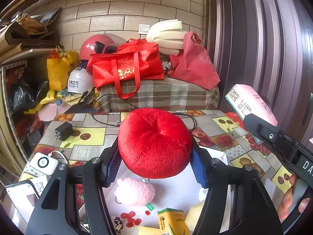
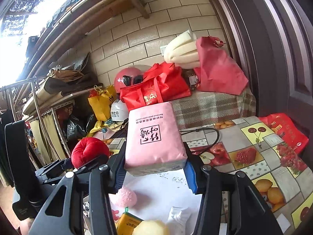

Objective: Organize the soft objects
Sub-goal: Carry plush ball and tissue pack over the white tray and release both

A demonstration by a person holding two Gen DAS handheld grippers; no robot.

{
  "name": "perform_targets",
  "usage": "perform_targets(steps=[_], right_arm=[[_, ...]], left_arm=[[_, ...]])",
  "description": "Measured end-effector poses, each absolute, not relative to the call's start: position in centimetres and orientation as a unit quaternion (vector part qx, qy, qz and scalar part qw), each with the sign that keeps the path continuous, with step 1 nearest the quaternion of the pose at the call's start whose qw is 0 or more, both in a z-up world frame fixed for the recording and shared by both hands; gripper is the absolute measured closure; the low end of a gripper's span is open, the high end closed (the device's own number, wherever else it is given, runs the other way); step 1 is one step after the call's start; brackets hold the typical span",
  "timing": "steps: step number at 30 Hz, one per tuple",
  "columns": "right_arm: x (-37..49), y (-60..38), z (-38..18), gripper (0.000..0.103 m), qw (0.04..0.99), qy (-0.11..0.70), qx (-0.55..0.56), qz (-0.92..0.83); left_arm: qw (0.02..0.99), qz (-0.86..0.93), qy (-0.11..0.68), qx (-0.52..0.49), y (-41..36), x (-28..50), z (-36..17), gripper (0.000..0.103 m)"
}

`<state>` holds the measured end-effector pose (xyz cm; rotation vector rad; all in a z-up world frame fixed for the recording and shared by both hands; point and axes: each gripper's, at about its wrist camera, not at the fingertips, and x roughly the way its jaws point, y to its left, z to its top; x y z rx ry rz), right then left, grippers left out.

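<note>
Left hand-held gripper clamps a red plush above the counter, while the right hand-held gripper grips a pink tissue pack; both appear mid-carry, likely needing lowering onto the white sheet beside a pink pom-pom.

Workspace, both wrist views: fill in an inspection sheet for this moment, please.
Surface: fruit-print tablecloth, white sheet near the front.
Job's things: red plush cushion and pink tissue pack held up; pink pompom on the sheet.
Clutter: charger plug, power bank, phone, yellow carton.
Grippers: left gripper clamps the cushion; right gripper clamps the pack.
Cables: black cable across the table's far edge.
Surroundings: red tote bag, helmets, tiled wall, door.
</note>
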<state>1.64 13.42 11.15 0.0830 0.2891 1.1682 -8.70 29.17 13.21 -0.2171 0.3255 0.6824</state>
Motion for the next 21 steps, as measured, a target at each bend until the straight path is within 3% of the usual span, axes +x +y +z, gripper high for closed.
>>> perform_targets(steps=[9,21], right_arm=[[1.8,14.2,10.7,0.052,0.822,0.15,0.028,0.549],[3.9,17.2,6.6,0.052,0.788,0.262,0.015,0.556]], left_arm=[[0.918,0.334,0.179,-0.113,29.9,-7.8,11.8,0.04],[0.906,0.331,0.223,-0.143,31.6,-6.3,9.1,0.04]])
